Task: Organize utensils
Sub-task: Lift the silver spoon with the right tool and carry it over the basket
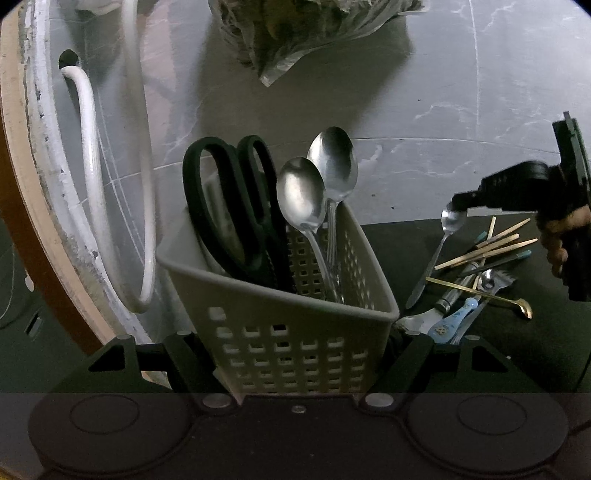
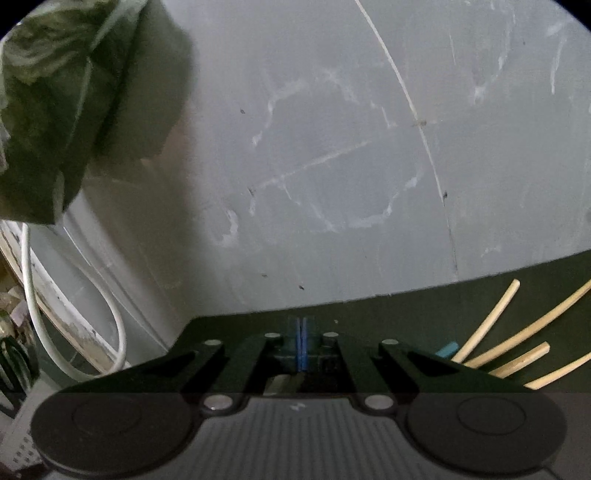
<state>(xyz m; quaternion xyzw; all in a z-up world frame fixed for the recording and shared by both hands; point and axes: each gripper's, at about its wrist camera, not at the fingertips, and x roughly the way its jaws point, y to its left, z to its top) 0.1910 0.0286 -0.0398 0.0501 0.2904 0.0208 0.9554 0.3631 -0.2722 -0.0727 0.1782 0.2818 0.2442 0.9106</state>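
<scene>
Utensils, loose pile (image 1: 480, 280): lying on the dark mat (image 1: 424, 240), to the right of the left gripper's fingers and below the right gripper's tips; it includes pale wooden sticks (image 1: 491, 247), a gold-coloured long spoon (image 1: 480, 293), a fork and a blue patterned handle.
Utensil caddy (image 1: 295, 332): cream perforated plastic, seated between the left gripper's two fingers, its front wall facing the camera.
Caddy contents: black-handled scissors (image 1: 229, 199) in the left section; two steel spoons (image 1: 317, 184) standing bowl-up in the right section, just beside each other.
Left gripper (image 1: 295, 354): fingers spread wide, one against each side of the caddy, clamping it.
Right gripper (image 2: 302, 345): blue pads pressed together in its own view. In the left wrist view its tips pinch the bowl end of a small steel spoon (image 1: 441, 251), whose handle slants down toward the mat; whether the handle tip rests on the mat cannot be told.
Hand (image 1: 557, 236): wrapped around the right gripper's grip at the far right edge.
Wooden sticks, right wrist view (image 2: 517, 343): fanned on the mat to the right of the closed fingers.
Background: grey marbled wall (image 2: 332, 147), white hose (image 1: 92, 155) to the left of the caddy, plastic bag of greens (image 1: 295, 33) beyond it.
</scene>
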